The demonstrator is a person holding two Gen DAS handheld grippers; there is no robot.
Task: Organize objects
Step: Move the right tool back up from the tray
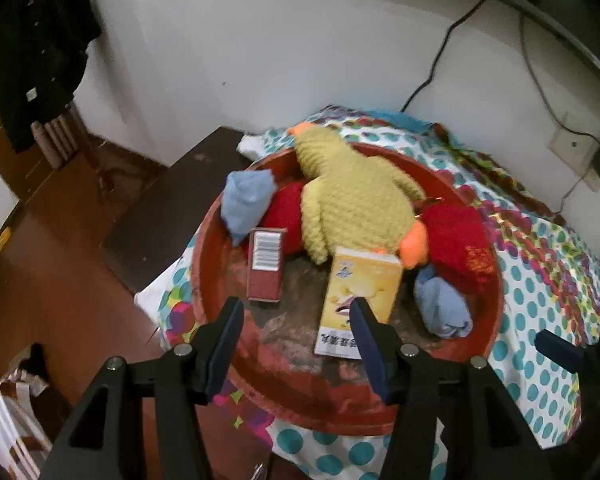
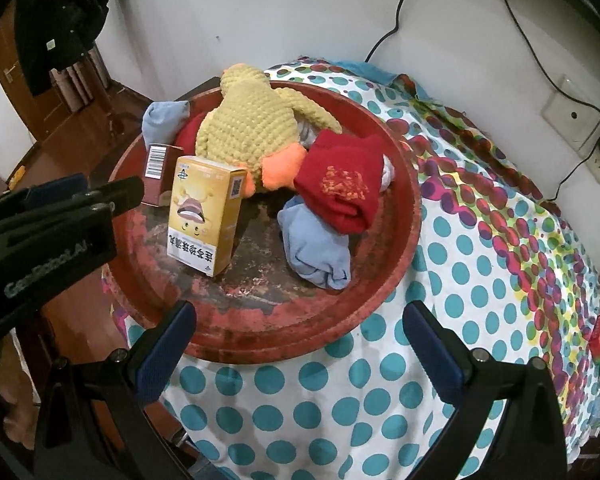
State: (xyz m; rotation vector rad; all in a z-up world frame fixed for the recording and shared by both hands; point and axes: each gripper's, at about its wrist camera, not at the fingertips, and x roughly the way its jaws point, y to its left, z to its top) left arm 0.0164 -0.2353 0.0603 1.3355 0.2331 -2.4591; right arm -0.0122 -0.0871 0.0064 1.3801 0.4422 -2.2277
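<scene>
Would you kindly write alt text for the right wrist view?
A round red tray on a polka-dot cloth holds a yellow knitted duck, a yellow box, a maroon box, red socks and blue socks. The open right claw hovers at the near rim, with the left claw at the left.

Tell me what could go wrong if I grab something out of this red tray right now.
1. The yellow box stands upright on its short end; the open left claw hovering close in front could tip it over.
2. The knitted duck lies across the red sock and partly hangs over the tray rim, so pulling a sock may drag it out.
3. The tray sits near the corner of the spotted cloth; pushing could slide it off.
</scene>
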